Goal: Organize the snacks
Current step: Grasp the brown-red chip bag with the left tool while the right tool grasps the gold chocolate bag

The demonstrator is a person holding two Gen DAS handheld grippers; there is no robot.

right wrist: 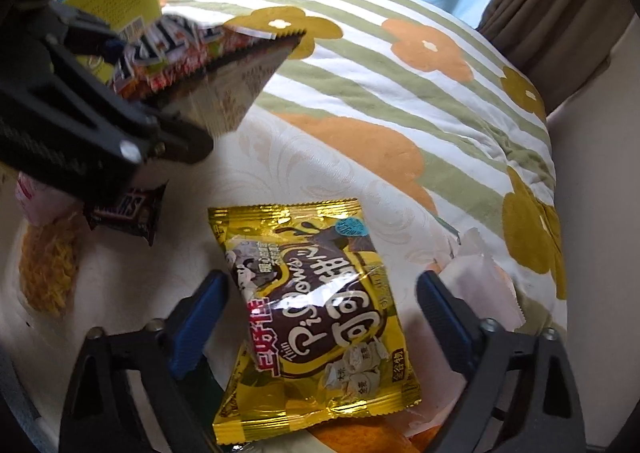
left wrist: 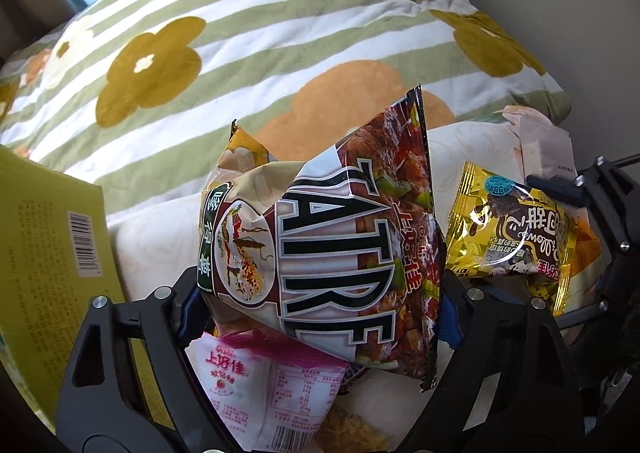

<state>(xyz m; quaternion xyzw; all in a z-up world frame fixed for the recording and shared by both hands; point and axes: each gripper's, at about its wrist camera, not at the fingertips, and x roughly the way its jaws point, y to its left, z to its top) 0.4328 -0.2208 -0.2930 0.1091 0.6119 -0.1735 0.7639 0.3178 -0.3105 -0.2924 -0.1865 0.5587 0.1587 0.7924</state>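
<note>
Left wrist: left gripper (left wrist: 320, 317) pinching red snack bag (left wrist: 332, 237); right gripper (right wrist: 320, 317) apart around yellow cocoa packet (right wrist: 316, 317) (no contact) — close next.

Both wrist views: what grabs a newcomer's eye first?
In the left view, the big crumpled chip bag fills the middle, squeezed between the left tongs, over a pink packet. In the right view, a shiny yellow snack packet lies flat on the cream mattress between the right tongs, whose pads stand clear of it. Behind both lies a flowered, green-striped quilt.
</note>
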